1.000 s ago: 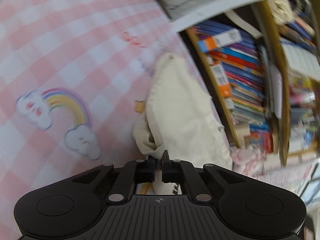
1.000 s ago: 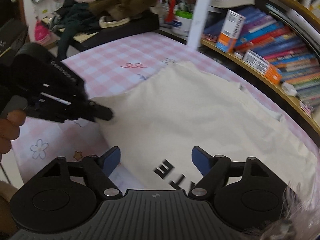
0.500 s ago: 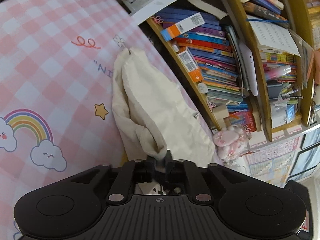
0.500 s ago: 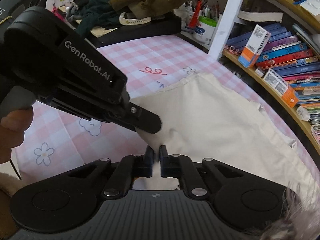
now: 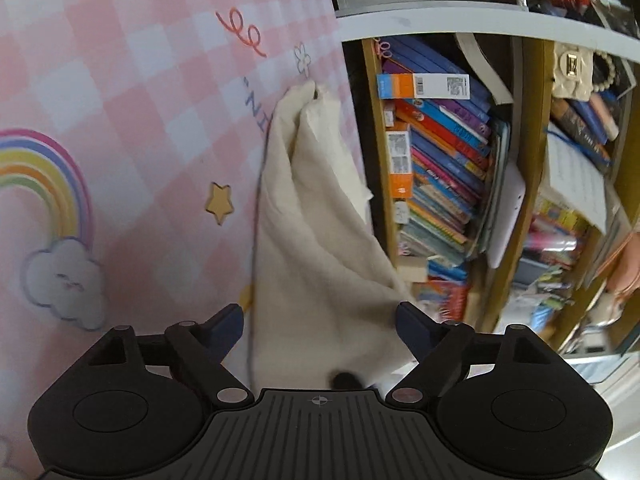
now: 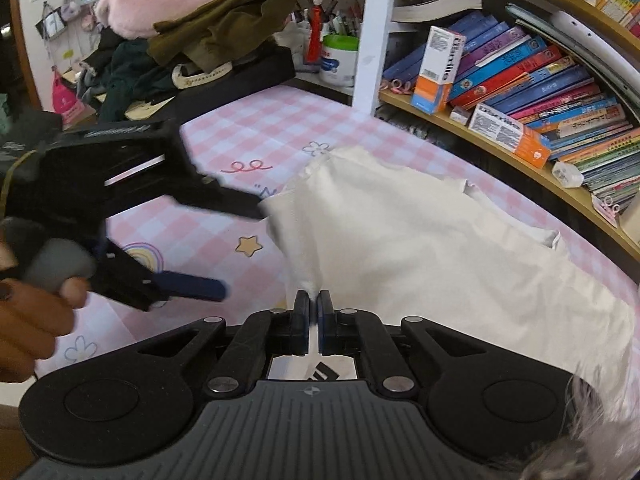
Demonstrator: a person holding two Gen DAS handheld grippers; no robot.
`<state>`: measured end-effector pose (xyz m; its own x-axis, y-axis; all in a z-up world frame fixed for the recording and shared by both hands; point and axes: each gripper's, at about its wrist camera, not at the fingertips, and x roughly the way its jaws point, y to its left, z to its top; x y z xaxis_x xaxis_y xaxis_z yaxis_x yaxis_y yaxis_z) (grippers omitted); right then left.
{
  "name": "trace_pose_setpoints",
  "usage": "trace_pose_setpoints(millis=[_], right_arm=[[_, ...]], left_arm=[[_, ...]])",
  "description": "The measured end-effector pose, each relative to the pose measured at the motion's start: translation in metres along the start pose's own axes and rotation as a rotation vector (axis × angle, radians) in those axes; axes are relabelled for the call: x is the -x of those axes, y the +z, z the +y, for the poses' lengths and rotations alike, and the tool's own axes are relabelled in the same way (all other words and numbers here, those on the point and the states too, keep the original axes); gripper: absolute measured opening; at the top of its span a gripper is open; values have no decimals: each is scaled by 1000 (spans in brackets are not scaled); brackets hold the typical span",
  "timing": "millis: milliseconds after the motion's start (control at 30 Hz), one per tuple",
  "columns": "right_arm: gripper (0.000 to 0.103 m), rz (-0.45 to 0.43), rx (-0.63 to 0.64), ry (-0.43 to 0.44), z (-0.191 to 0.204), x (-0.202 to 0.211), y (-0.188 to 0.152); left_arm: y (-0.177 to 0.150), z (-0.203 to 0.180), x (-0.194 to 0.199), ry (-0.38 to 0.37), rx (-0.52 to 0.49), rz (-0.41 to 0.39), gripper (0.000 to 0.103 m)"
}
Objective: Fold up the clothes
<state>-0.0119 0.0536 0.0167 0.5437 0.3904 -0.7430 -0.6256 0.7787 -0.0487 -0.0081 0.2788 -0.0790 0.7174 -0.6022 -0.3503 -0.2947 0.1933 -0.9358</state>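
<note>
A cream garment (image 6: 420, 240) lies on the pink checked sheet (image 6: 260, 128), along the side by the bookshelf. My right gripper (image 6: 314, 300) is shut on a raised fold at the garment's near left edge. Black lettering (image 6: 320, 372) shows just under its fingers. In the left wrist view the garment (image 5: 312, 200) runs away as a long bunched strip. My left gripper (image 5: 318, 316) is over its near end, jaws opening wide, and the cloth between them is not pressed. From the right wrist view the left gripper (image 6: 240, 250) is seen spread open beside the garment's left edge.
A bookshelf (image 6: 520, 92) packed with books runs close along the sheet's right side. At the back lies a pile of dark and olive clothes (image 6: 216, 36), with a pen pot (image 6: 340, 60) beside it. A hand (image 6: 28, 320) holds the left gripper. Bare sheet (image 5: 120, 80) spreads to the left.
The left gripper let go of the cloth's edge and spread its jaws wide. The right gripper closed on a fold of the garment and lifted it slightly.
</note>
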Motion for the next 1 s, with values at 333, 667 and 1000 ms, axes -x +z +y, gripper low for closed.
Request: trace_pose_setpoints(millis=[333, 667, 1000], right_arm=[[4, 17, -27, 20, -1, -5, -5], [3, -38, -121, -61, -17, 9, -8], [2, -39, -137, -19, -18, 11, -9]], left_arm=[[3, 3, -4, -85, 49, 8, 89], [9, 12, 16, -59, 62, -74, 89], [7, 26, 7, -33, 84, -58, 91]])
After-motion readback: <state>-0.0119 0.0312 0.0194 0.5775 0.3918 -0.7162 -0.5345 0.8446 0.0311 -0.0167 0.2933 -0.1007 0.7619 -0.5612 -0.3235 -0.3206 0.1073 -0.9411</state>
